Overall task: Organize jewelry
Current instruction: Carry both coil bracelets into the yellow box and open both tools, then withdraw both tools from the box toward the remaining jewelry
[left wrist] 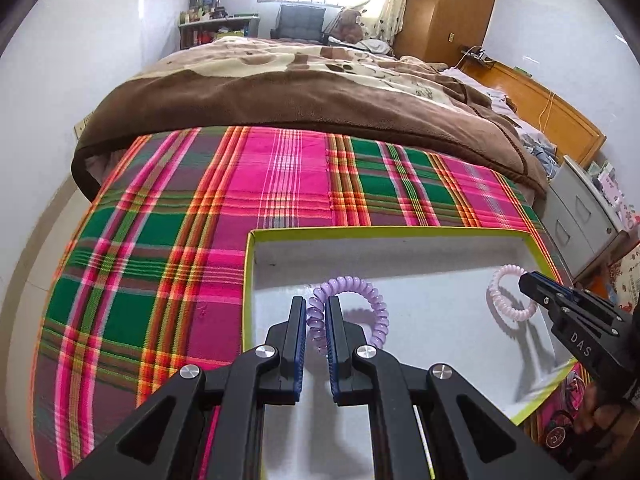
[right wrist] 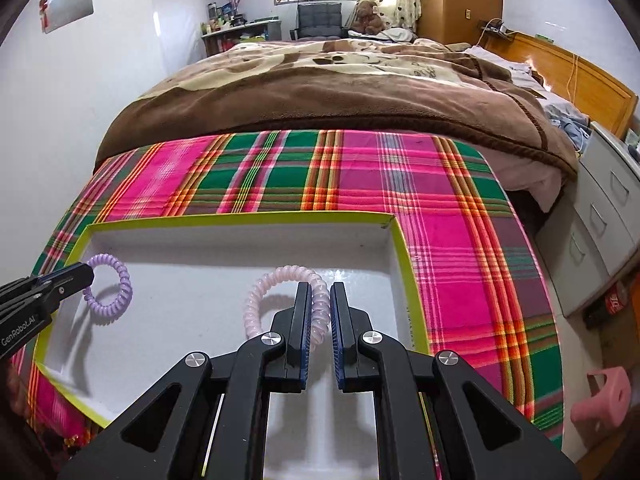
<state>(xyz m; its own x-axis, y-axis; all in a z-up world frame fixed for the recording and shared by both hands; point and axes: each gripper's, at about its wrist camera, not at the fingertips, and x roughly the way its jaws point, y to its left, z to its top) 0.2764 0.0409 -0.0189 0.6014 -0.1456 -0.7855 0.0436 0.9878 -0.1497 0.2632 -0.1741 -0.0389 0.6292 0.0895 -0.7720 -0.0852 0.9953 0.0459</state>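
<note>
The purple spiral hair tie [left wrist: 360,300] is a glossy coiled ring, translucent lilac, standing upright over the white floor of the shallow box [left wrist: 400,234]. The left gripper [left wrist: 317,322] pinches one side of the ring between its blue-padded fingers, so that part of the coil is hidden between them; the rest arcs out to the right and casts a shadow on the box floor. From the right wrist view the same tie [right wrist: 116,292] hangs off the left gripper's tip [right wrist: 82,274] near the box's left wall.

The pale pink spiral hair tie [right wrist: 276,280] is the same kind of coil, milky pink. The right gripper [right wrist: 320,312] is closed on its right side, and the lower stretch of the loop disappears behind the left finger. In the left wrist view this tie [left wrist: 506,294] is partly covered by the right gripper's tip [left wrist: 534,286].

Whether either tie touches the box floor cannot be told.

The box has a yellow-green rim and sits on a pink and green plaid cloth [right wrist: 440,220]. Its near edge is cut off behind the grippers. Beyond lies a brown blanket [right wrist: 340,92].
</note>
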